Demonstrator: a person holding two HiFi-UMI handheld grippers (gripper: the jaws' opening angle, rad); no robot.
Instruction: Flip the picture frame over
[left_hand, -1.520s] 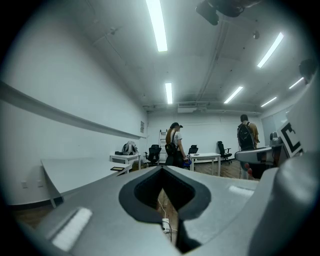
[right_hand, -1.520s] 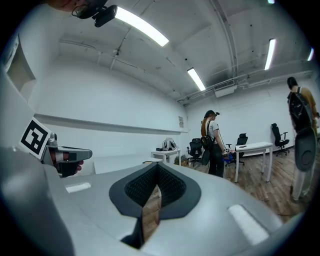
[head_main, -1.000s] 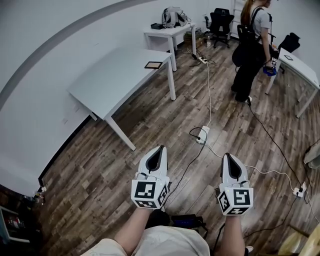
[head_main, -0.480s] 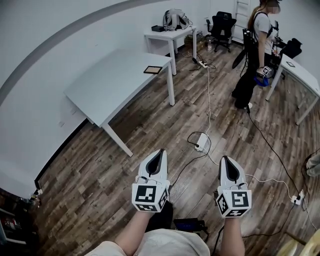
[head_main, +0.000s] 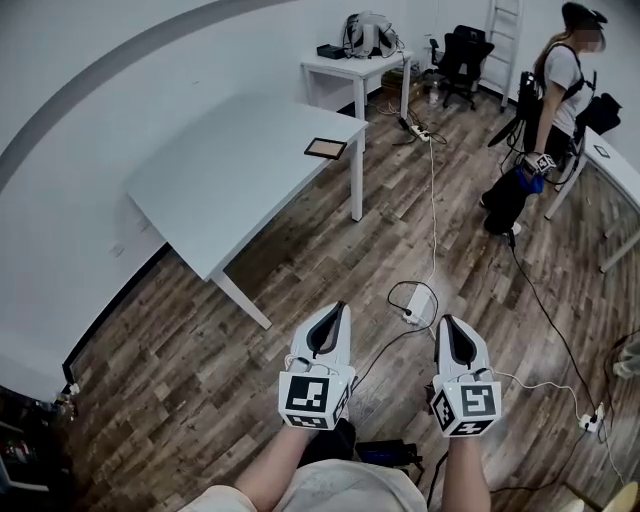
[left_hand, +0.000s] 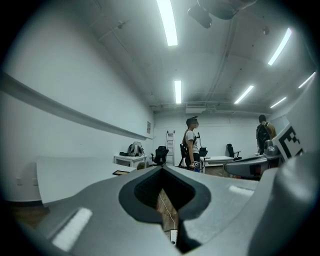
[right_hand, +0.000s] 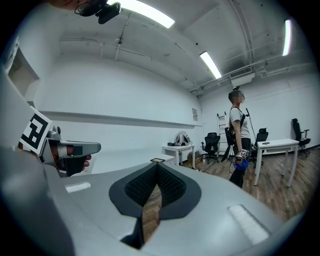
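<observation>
Head view: the white table (head_main: 230, 170) fills the upper left. The picture frame (head_main: 326, 149) lies flat near its far right corner, long axis along the table's short edge, too small to tell which face is up. The left gripper (head_main: 339, 309) and right gripper (head_main: 447, 322) point level, side by side, well short of it, jaws closed on nothing.

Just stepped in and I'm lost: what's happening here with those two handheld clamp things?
A person holds a two-jaw gripper in each hand, out over the wooden floor. The left gripper and the right gripper are both shut and empty. The small brown-rimmed picture frame lies untouched near the corner of the long white table ahead, not yet within reach. Another person stands at the far right.
</observation>
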